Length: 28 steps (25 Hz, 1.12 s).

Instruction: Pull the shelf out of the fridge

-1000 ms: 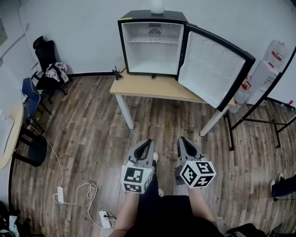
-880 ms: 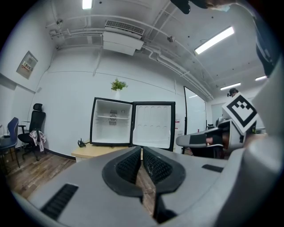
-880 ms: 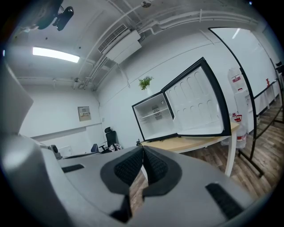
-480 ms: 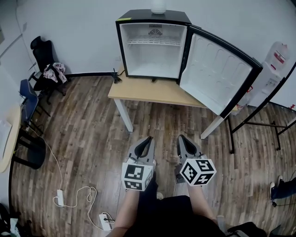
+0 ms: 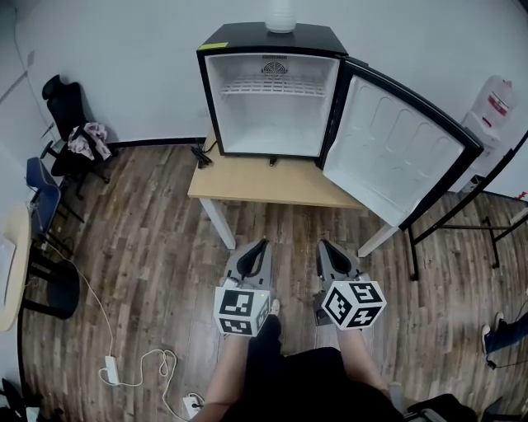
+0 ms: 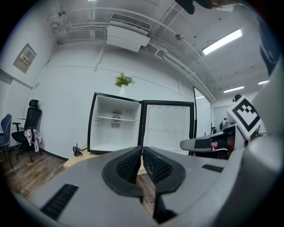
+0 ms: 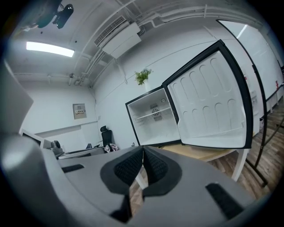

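Note:
A small black fridge (image 5: 272, 86) stands on a wooden table (image 5: 264, 180) with its door (image 5: 396, 152) swung wide to the right. Inside, a white wire shelf (image 5: 272, 85) sits in the upper part; the same shelf (image 6: 116, 119) shows in the left gripper view and again (image 7: 153, 113) in the right gripper view. My left gripper (image 5: 262, 244) and right gripper (image 5: 323, 245) are side by side over the floor, well short of the table. Both are shut with nothing between the jaws.
A plant pot (image 5: 280, 14) stands on top of the fridge. Office chairs (image 5: 70, 132) and a round table (image 5: 10, 268) are at the left. A power strip and cable (image 5: 111, 369) lie on the wood floor. A black stand frame (image 5: 470, 218) is at the right.
The fridge and table have come closer and lower in the head view as the person moves forward. Both grippers keep their pose, still shut.

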### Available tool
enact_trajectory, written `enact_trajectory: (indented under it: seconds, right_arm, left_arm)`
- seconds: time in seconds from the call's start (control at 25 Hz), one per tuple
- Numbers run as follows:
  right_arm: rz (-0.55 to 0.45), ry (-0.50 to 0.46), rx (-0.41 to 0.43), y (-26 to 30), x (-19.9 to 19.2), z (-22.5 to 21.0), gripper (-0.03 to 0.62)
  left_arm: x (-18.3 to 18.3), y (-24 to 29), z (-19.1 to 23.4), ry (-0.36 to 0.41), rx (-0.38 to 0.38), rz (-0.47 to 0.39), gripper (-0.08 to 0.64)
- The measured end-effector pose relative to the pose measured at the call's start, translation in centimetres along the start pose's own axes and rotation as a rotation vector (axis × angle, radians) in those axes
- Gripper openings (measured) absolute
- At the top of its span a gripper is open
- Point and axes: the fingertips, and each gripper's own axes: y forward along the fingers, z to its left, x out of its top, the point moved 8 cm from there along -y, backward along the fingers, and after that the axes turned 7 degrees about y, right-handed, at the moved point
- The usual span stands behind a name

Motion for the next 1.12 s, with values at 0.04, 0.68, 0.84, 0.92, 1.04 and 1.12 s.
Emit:
enact_trajectory:
  seconds: [0.04,0.68,0.84,0.92,1.04,1.12]
  right_arm:
    - [-0.001,0.001,-0.007,0.8,0.3,-0.1,-0.008]
    - [-0.023,0.008,-0.058,12.5,3.3,-0.7,-0.008]
    - [-0.03,0.01,-0.058,14.9,3.7,-0.8,-0.008]
    - [-0.033,0.01,-0.061,15.7,3.7,-0.7,-0.008]
    - [-0.032,0.014,-0.068,16.7,3.5,-0.8,-0.008]
    - [-0.019,0.019,-0.07,17.1,3.2,-0.9,-0.008]
  left_arm:
    - [0.2,0.8,0.6,-0.001,-0.005,-0.001,0.014]
    - [1.4,9.7,9.9,0.009,-0.026,-0.012,0.014]
    - [1.4,11.4,11.7,0.013,-0.03,-0.015,0.014]
    - [1.3,12.1,12.5,0.011,-0.036,-0.02,0.014]
    - [1.0,13.0,13.1,0.005,-0.049,-0.02,0.014]
    - [0.6,13.6,13.3,-0.007,-0.06,-0.012,0.014]
